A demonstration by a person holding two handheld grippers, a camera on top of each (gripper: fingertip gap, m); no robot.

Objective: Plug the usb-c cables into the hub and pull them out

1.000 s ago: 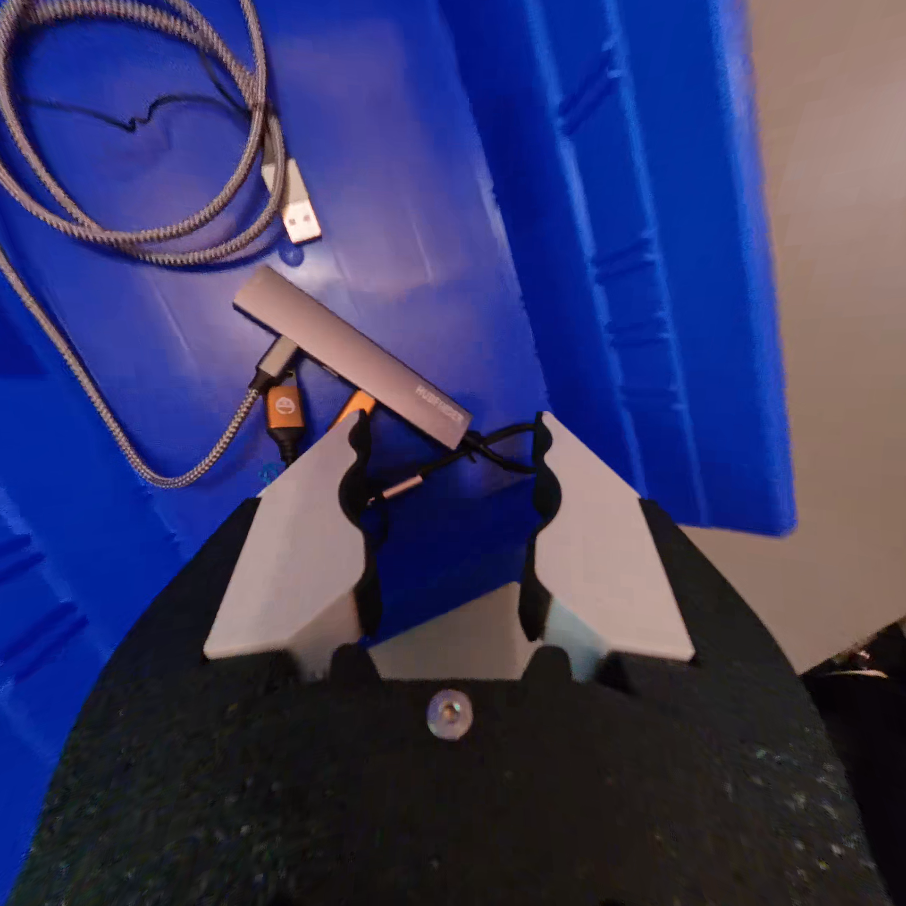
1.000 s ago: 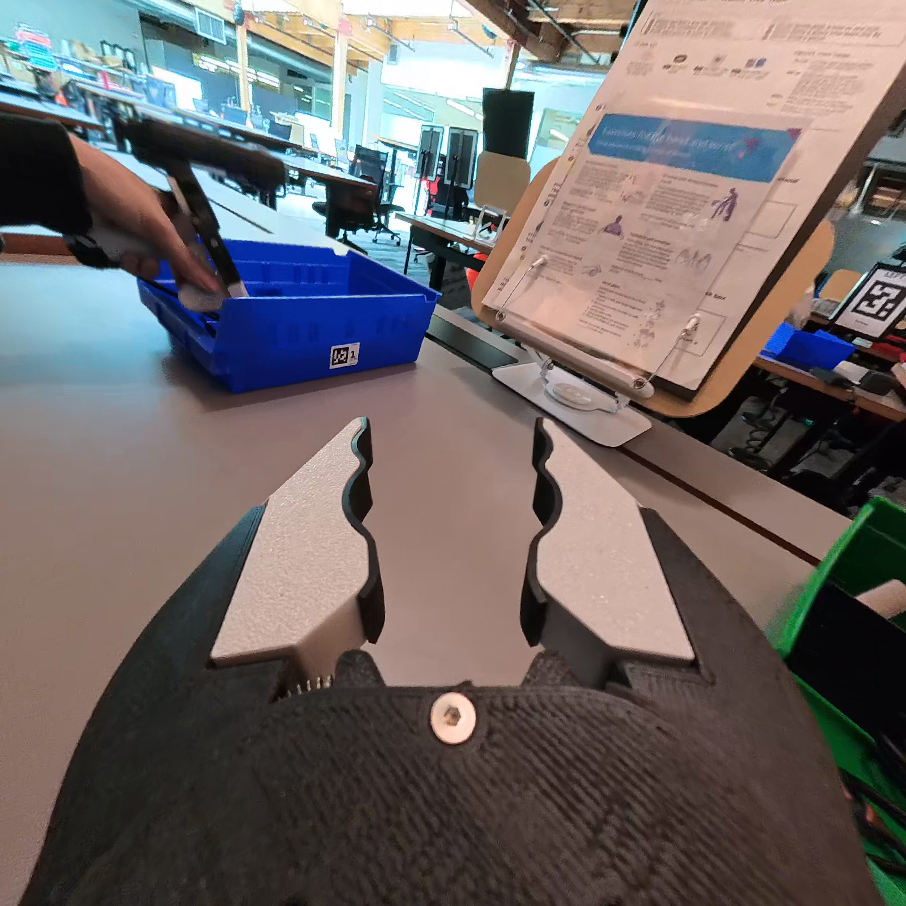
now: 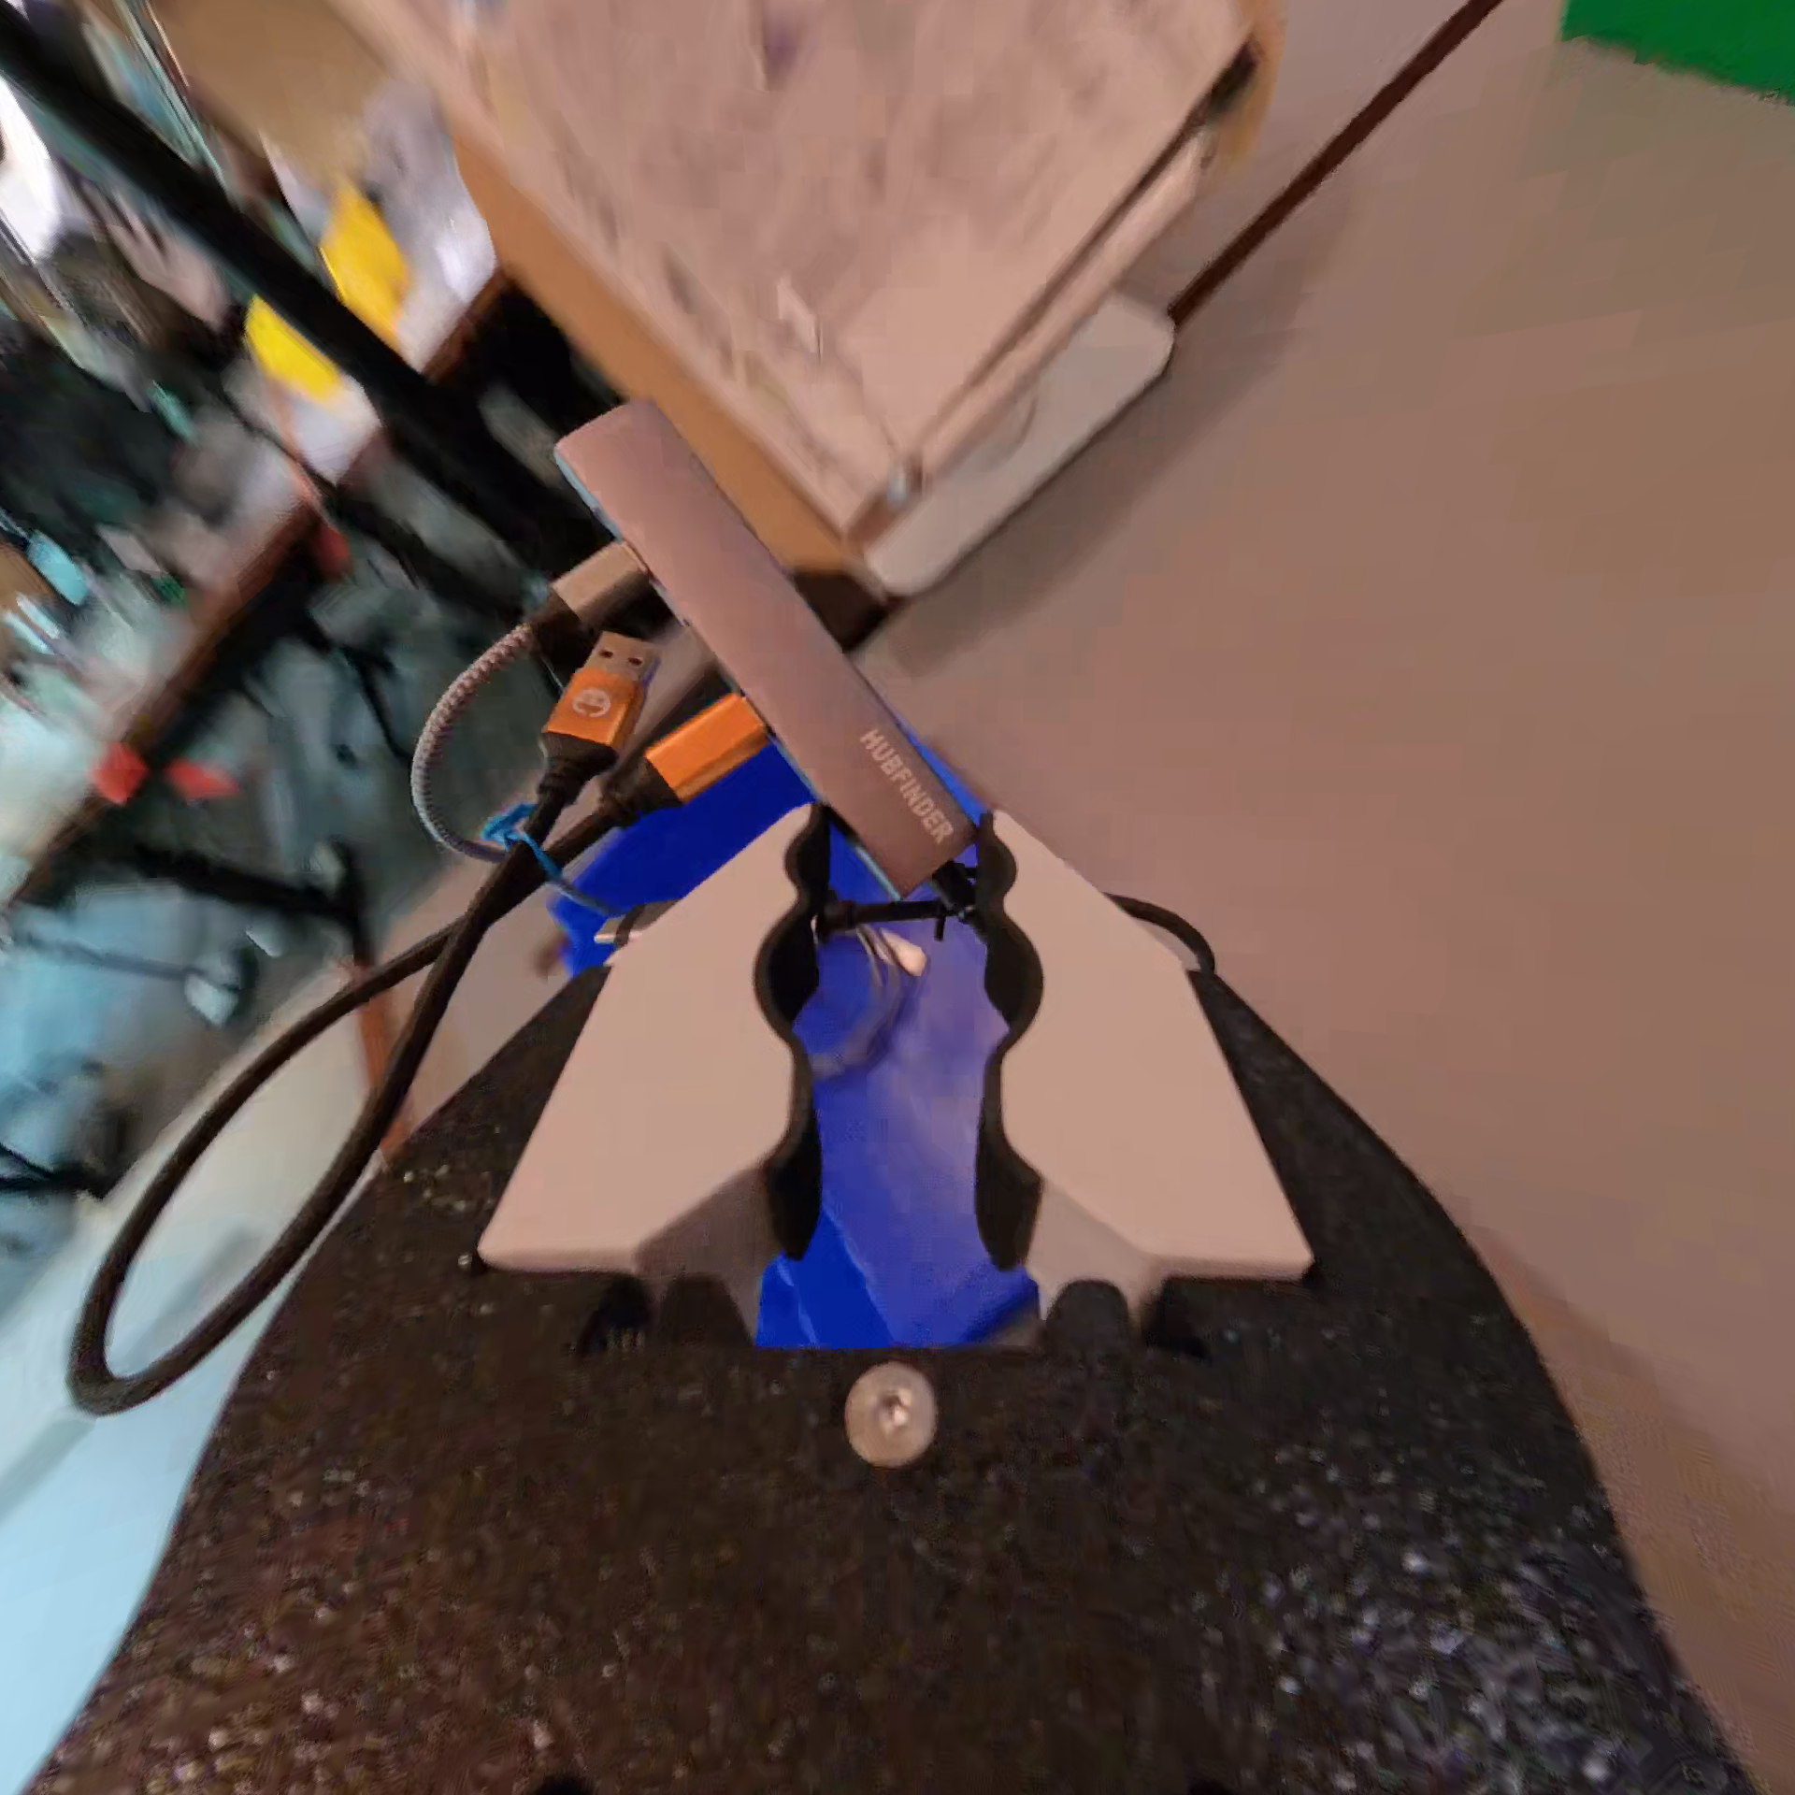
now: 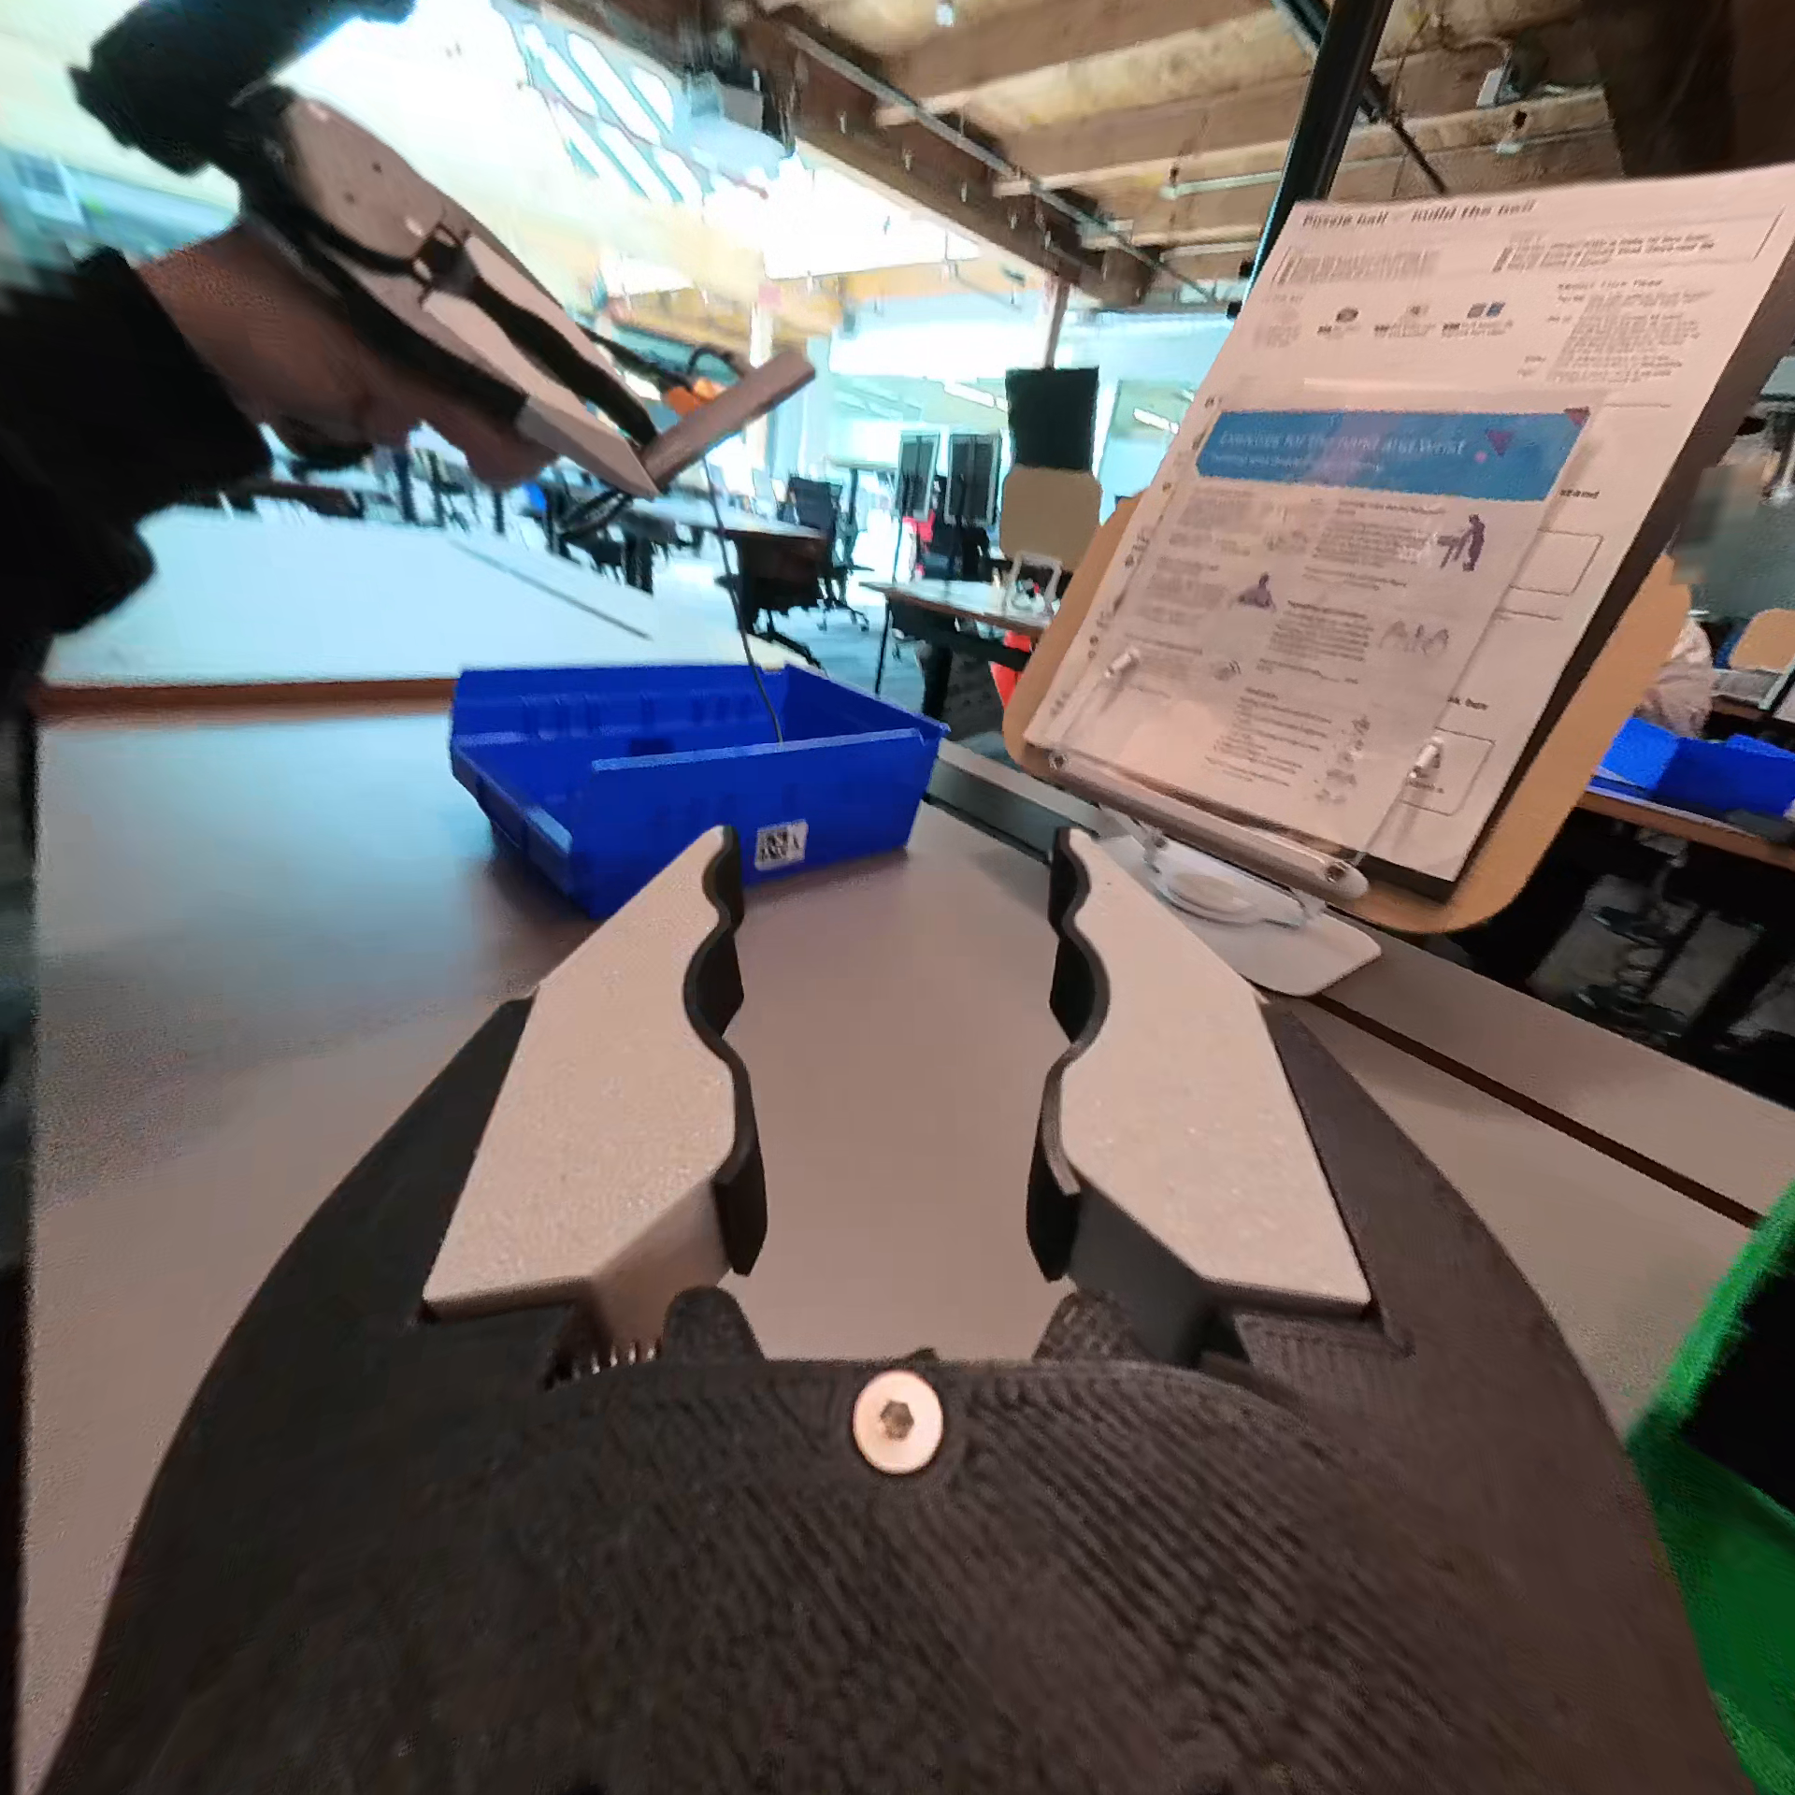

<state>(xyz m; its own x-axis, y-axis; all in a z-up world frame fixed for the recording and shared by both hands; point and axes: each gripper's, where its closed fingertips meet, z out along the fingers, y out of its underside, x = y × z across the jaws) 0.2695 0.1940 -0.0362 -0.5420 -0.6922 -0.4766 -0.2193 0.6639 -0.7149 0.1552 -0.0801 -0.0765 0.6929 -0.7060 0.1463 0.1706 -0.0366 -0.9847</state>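
- Since a second ago, the left gripper (image 3: 898, 864) had lifted the hub (image 3: 767, 641) up out of the blue bin (image 4: 699, 777), and the cables came up with it.
- Its two fingers were close together, pinching the near end of the hub, so the hub hung in the air above the bin.
- The hub was a long, thin, flat gray metal bar, tilted up and away from the gripper.
- A gray plug (image 3: 597, 583) on a woven gray cable sat in the side of the hub, and so did an orange plug (image 3: 704, 748) on a black cable.
- Another orange plug (image 3: 592, 704) hung loose beside the hub, not in any hole.
- The black cable (image 3: 262, 1098) made a big loop to the left.
- The right gripper (image 4: 894, 874) was wide apart and held nothing, low over the table (image 4: 243, 923).
- Both grippers had rough black bodies and smooth gray fingers with wavy black pads.
- The table was flat, smooth and gray, and the bin on it was shiny blue plastic.
- A tilted board with a paper sheet (image 4: 1360, 583) stood to the right of the bin.
- Behind them was a big room with desks, chairs and wooden beams overhead.
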